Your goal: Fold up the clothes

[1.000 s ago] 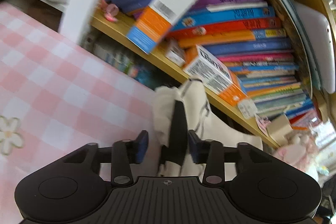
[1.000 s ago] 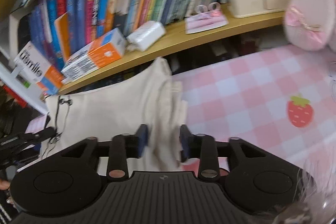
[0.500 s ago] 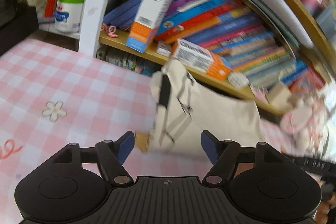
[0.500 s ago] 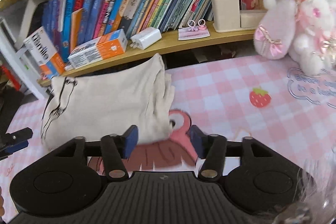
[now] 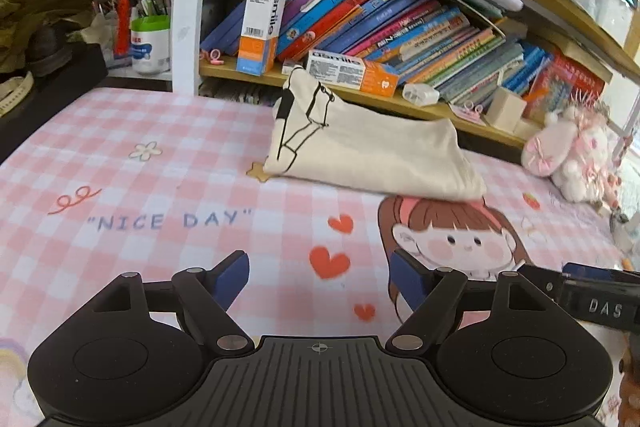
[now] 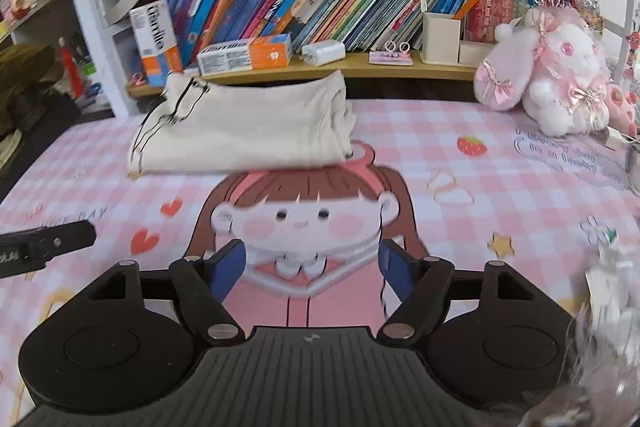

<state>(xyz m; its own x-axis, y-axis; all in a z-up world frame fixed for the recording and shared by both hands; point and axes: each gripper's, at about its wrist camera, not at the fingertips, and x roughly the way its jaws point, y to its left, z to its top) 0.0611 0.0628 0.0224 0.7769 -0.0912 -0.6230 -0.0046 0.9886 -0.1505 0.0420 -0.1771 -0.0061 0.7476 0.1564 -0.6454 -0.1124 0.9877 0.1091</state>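
Observation:
A cream garment [image 5: 368, 151] with a black line print lies folded into a flat rectangle at the back of the pink checked mat [image 5: 160, 187], against the shelf. The same cream garment [image 6: 244, 131] shows in the right wrist view. My left gripper [image 5: 320, 277] is open, low over the mat, well in front of the garment, with nothing between its fingers. My right gripper [image 6: 312, 267] is open too, above the printed cartoon girl [image 6: 300, 219], short of the garment. Each gripper's dark body shows at the edge of the other's view.
A wooden shelf [image 6: 360, 67] of leaning books and toothpaste boxes [image 5: 260, 27] runs behind the mat. A pink and white plush rabbit [image 6: 552, 79] sits at the back right. A pen cup [image 5: 150, 43] and dark clutter stand at the far left.
Both grippers let go of the garment, opened, and pulled back toward me. The garment now rests folded at the back of the mat.

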